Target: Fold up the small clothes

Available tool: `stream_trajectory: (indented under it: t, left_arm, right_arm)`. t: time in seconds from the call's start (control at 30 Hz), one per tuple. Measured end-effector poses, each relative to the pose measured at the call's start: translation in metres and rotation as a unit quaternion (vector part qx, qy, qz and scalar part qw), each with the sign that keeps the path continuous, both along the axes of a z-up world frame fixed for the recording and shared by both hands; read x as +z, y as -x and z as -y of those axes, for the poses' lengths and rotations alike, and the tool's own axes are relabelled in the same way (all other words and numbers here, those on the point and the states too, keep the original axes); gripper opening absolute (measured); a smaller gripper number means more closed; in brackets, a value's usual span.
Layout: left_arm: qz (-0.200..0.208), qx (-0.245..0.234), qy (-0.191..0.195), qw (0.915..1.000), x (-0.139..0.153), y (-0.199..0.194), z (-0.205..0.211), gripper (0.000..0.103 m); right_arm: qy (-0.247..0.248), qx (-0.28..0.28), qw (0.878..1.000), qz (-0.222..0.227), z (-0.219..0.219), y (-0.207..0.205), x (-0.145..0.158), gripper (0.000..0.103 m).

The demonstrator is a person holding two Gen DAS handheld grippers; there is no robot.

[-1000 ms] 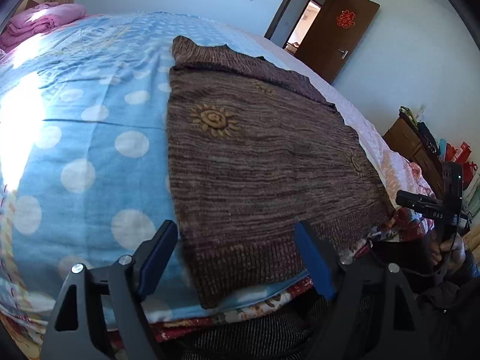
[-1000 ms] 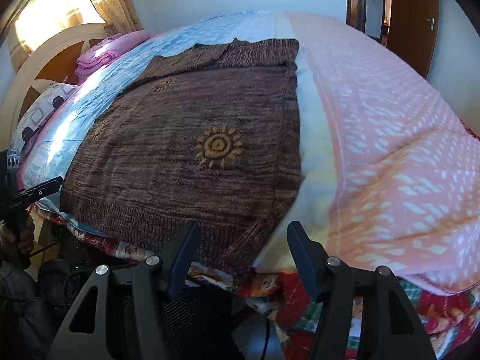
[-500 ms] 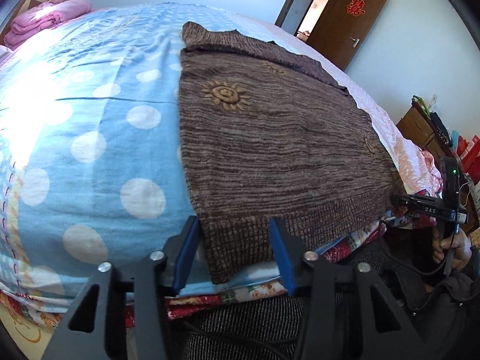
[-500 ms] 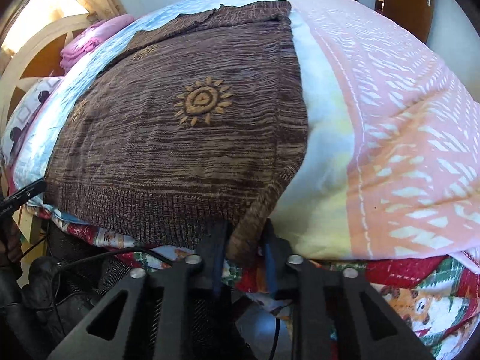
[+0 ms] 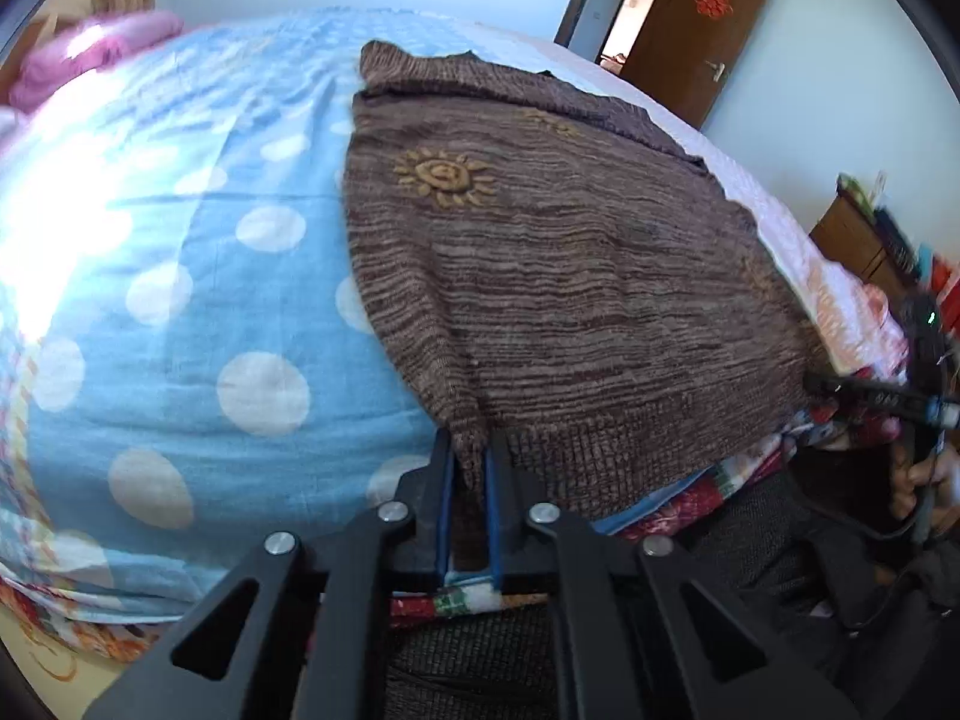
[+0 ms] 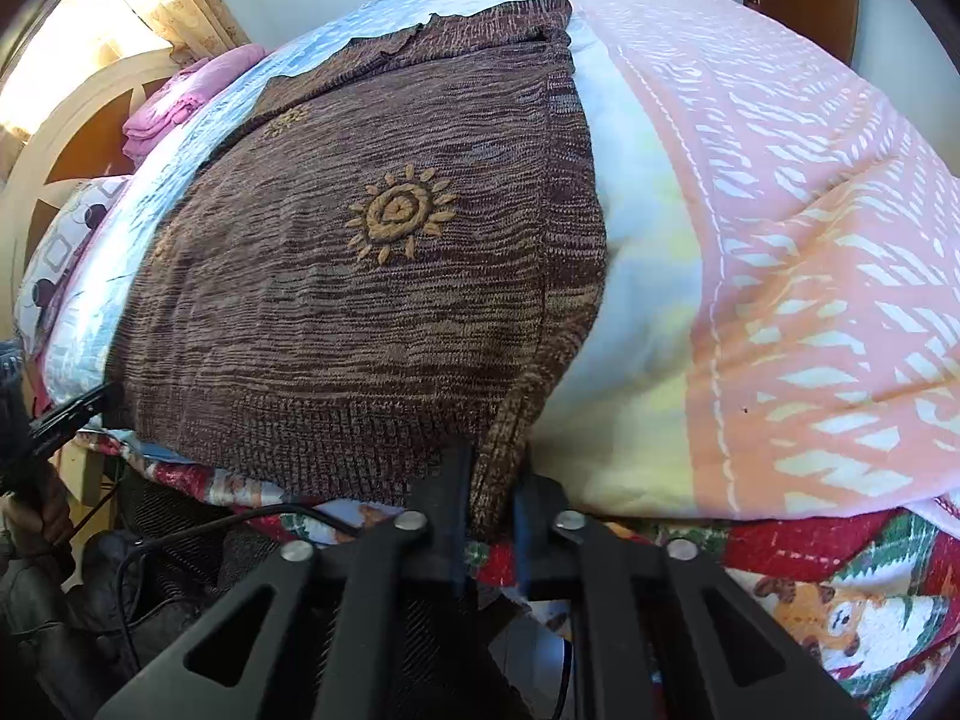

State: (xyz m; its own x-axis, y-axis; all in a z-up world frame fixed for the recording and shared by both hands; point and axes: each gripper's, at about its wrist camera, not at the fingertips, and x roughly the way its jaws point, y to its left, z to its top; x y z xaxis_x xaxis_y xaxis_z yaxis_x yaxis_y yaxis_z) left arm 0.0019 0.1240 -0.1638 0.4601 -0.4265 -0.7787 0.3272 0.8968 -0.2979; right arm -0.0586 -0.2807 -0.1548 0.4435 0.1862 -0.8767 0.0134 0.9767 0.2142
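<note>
A brown knitted sweater (image 5: 558, 276) with orange sun motifs lies flat on the bed, its ribbed hem hanging at the near edge. My left gripper (image 5: 468, 468) is shut on the hem's left corner, and the knit bunches into a pinched fold between the blue pads. In the right wrist view the same sweater (image 6: 372, 276) fills the middle, and my right gripper (image 6: 493, 480) is shut on the hem's right corner, the fabric pulled into a narrow ridge. Each gripper shows at the far side edge of the other's view, held by a hand.
The sweater rests on a light blue polka-dot sheet (image 5: 180, 300); a pink patterned quilt (image 6: 810, 240) covers the bed to its right. Folded pink bedding (image 6: 180, 102) and a headboard (image 6: 54, 150) sit at the far end. A brown door (image 5: 714, 24) stands open beyond.
Both grippers went from wide open over the hem corners to shut on them. The sweater's two near corners are now pinched and bunched up.
</note>
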Motion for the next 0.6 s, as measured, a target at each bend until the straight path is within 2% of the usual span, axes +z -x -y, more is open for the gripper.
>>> stream_trajectory:
  t: [0.13, 0.27, 0.37, 0.47, 0.6]
  left_arm:
    - [-0.002, 0.000, 0.015, 0.9999, 0.007, -0.005, -0.001, 0.010]
    - [0.003, -0.009, 0.050, 0.9987, 0.028, -0.019, 0.002, 0.010]
    - [0.018, -0.018, 0.066, 0.9975, 0.050, -0.039, 0.006, 0.010]
    - [0.021, -0.013, 0.084, 0.9962, 0.066, -0.069, 0.008, 0.010]
    - [0.014, 0.004, 0.091, 0.9958, 0.074, -0.117, 0.010, 0.010]
  right_arm:
    - [-0.069, -0.002, 0.998, 0.014, 0.011, 0.000, 0.021, 0.007]
    - [-0.122, -0.008, 0.991, 0.048, 0.020, -0.012, 0.049, 0.007]
    - [-0.158, -0.013, 0.985, 0.069, 0.028, -0.036, 0.065, 0.007]
    - [-0.169, -0.020, 0.981, 0.088, 0.032, -0.066, 0.079, 0.007]
    - [-0.198, -0.048, 0.975, 0.086, 0.043, -0.114, 0.078, 0.007]
